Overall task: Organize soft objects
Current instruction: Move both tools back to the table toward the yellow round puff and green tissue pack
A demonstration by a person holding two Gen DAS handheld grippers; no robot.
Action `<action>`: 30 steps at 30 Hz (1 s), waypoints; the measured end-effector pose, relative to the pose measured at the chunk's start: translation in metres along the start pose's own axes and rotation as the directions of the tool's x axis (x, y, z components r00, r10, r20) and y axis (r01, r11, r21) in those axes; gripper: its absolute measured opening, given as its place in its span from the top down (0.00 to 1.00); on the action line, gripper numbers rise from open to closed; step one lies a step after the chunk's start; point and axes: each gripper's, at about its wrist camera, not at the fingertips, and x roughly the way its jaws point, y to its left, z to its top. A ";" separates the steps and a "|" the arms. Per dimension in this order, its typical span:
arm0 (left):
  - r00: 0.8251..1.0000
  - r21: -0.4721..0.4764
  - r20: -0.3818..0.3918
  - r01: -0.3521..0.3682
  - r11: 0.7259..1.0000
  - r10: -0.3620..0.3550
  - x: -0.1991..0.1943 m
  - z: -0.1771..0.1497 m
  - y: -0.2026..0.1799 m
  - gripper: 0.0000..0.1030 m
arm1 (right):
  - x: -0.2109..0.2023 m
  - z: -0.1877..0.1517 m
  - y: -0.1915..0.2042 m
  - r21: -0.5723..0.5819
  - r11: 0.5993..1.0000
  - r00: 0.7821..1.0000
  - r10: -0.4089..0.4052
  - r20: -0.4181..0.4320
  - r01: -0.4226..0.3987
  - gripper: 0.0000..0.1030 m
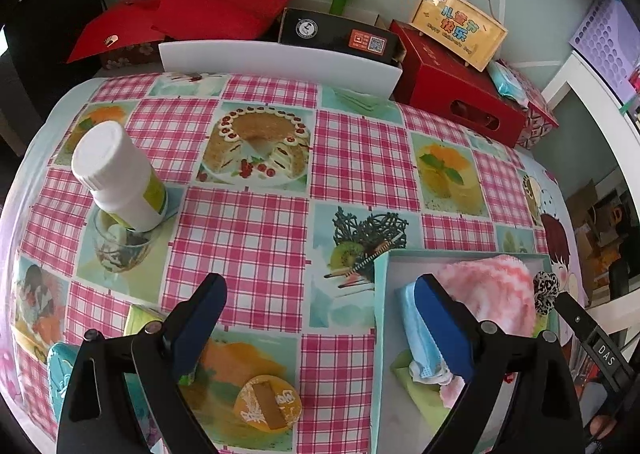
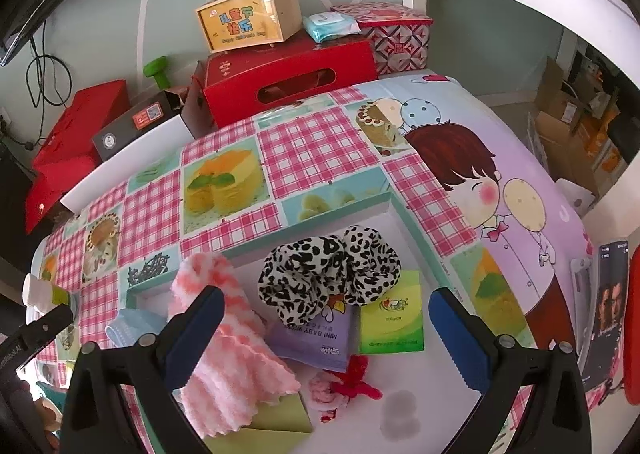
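A: So, biggest first: the bench (image 1: 256, 221) under its checked cloth, and on it the shallow box (image 2: 394, 209) with the teal rim, where the soft things are gathering.

B: What is in it?

A: The pink towel (image 2: 236, 354) along its left side, the leopard scrunchie (image 2: 320, 278) in the middle, a purple wipes pack (image 2: 316, 338), a green tissue pack (image 2: 390, 324), a blue face mask (image 1: 420, 330) and a small red bow (image 2: 358, 376).

B: And the fingers?

A: The right gripper (image 2: 326, 338) hangs over the box, spread as wide as it goes, nothing between its fingers. The left gripper (image 1: 320, 326) is nearly as wide and also empty; its right finger is over the mask, its left finger over the bench.

B: So a placing step looks finished?

A: That is my reading. Outside the box stand a white bottle (image 1: 120, 173) and a round yellow tin (image 1: 267, 402), both hard. A teal thing (image 1: 60, 370) at the left edge may be soft; I cannot tell.

B: Next?

A: Probably swing the left gripper over to it, check it, then close gently low down.
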 end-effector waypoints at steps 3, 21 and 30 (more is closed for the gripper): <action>1.000 -0.001 0.002 0.000 1.000 0.000 -0.002 0.001 0.002 0.08 | -0.001 0.000 0.001 -0.004 1.000 1.000 0.003 0.001 -0.003 0.00; 0.997 -0.027 0.067 -0.042 0.999 0.043 -0.048 0.011 0.049 0.08 | -0.033 0.000 0.032 -0.084 0.995 0.998 0.054 0.041 -0.051 0.00; 0.987 -0.088 0.096 -0.121 0.989 0.129 -0.066 0.008 0.082 0.08 | -0.038 -0.013 0.075 -0.199 0.975 0.994 0.109 0.024 -0.102 0.00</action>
